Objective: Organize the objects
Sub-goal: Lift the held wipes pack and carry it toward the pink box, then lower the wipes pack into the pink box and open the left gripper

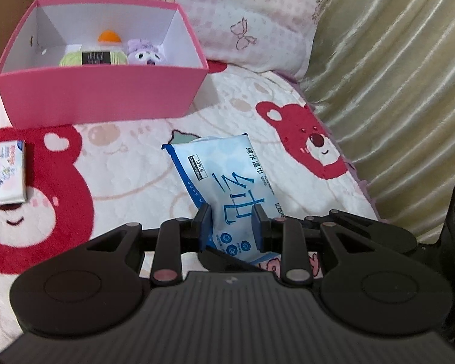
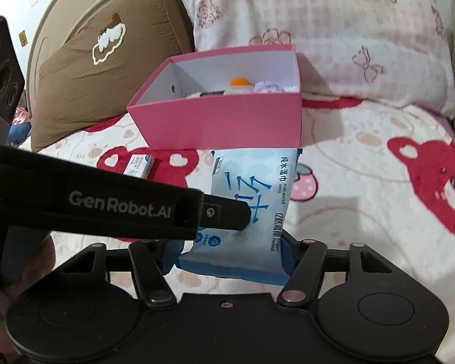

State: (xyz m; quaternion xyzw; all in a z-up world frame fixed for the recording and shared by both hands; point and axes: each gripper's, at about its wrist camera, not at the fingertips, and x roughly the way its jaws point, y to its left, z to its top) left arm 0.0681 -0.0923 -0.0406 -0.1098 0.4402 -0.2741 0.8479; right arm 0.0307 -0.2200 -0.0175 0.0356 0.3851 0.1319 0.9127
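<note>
Two grippers, left gripper and right gripper, both have jaws clamped on the wipes pack. Transfer step, I judge. Next: carry it to the pink box, upper left.

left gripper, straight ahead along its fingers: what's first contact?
The left gripper already straddles the wet wipes pack; beyond it lies bare bear blanket. The pink box sits off-line, leftward.

Bear-print blanket, pink pillow, brown cushion.

Left claw and right claw both clamp the wipes pack.
</note>
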